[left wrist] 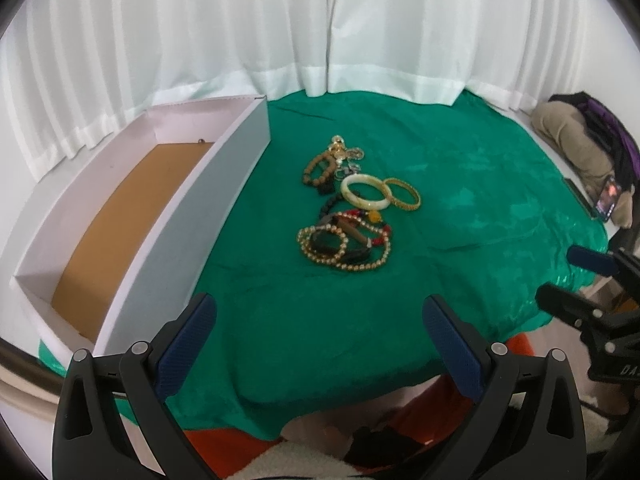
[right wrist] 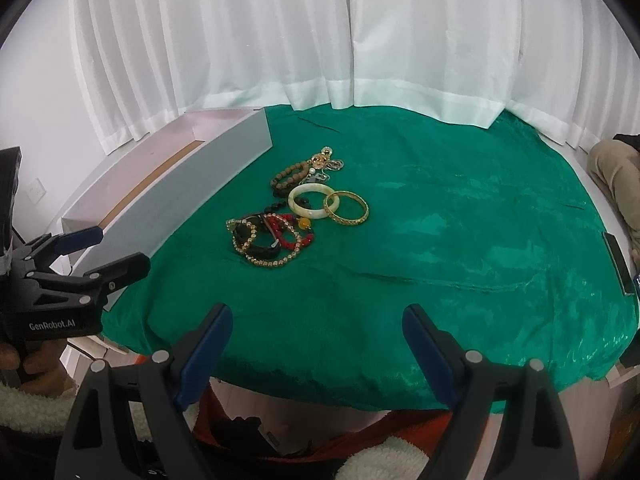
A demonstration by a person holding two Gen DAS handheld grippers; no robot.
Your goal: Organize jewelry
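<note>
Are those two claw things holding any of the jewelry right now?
No. The left gripper and the right gripper are both open and hold nothing; the jewelry lies untouched on the green cloth.

White curtains point(right wrist: 320, 40) hang behind the bench, whose green cloth point(right wrist: 440, 240) catches soft, even light. Bundled clothes point(left wrist: 580, 140) lie at 3 o'clock.

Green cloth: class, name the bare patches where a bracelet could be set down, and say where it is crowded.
Bare green cloth lies right of the gold bangle, and between the bead pile and both open claws. The white box floor is nearly bare. Crowded: the middle, where the white bangle touches its neighbours.
</note>
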